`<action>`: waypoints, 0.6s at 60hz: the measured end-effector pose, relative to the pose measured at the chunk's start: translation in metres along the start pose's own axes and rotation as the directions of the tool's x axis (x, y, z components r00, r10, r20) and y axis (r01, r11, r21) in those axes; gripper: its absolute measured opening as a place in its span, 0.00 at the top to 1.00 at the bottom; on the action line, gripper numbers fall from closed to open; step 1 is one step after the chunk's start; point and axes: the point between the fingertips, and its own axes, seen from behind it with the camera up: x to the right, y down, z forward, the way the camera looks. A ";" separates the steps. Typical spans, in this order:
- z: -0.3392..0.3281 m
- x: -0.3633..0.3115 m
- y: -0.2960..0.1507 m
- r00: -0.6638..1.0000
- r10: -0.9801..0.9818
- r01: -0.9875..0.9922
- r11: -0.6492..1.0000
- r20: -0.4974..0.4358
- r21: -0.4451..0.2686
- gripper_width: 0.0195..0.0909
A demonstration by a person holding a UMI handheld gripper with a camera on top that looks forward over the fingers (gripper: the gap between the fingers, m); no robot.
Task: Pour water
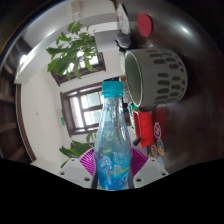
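The claw (112, 172) is clamped on a clear plastic water bottle (112, 140), its pink pads (88, 160) pressing the bottle's sides at about 8 and 4 o'clock from the label. The bottle carries a blue-patterned label and a light blue cap (112, 90), which is on and points toward 12 o'clock. Just beyond the cap, toward 1 o'clock, sits a green mug (158, 76) with its open mouth facing the bottle. A red cup (146, 126) sits at 3 o'clock, just beside the bottle. Further out, at 10 o'clock, a leafy plant (72, 50) shows beside a window (82, 104).
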 end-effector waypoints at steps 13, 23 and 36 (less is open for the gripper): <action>-0.013 -0.011 0.010 0.965 0.261 -0.261 0.965 0.034 0.010 0.70; -0.015 -0.015 0.009 0.957 0.285 -0.286 0.958 0.042 0.009 0.70; -0.048 -0.009 0.032 0.998 -0.070 0.069 0.996 -0.010 -0.055 0.70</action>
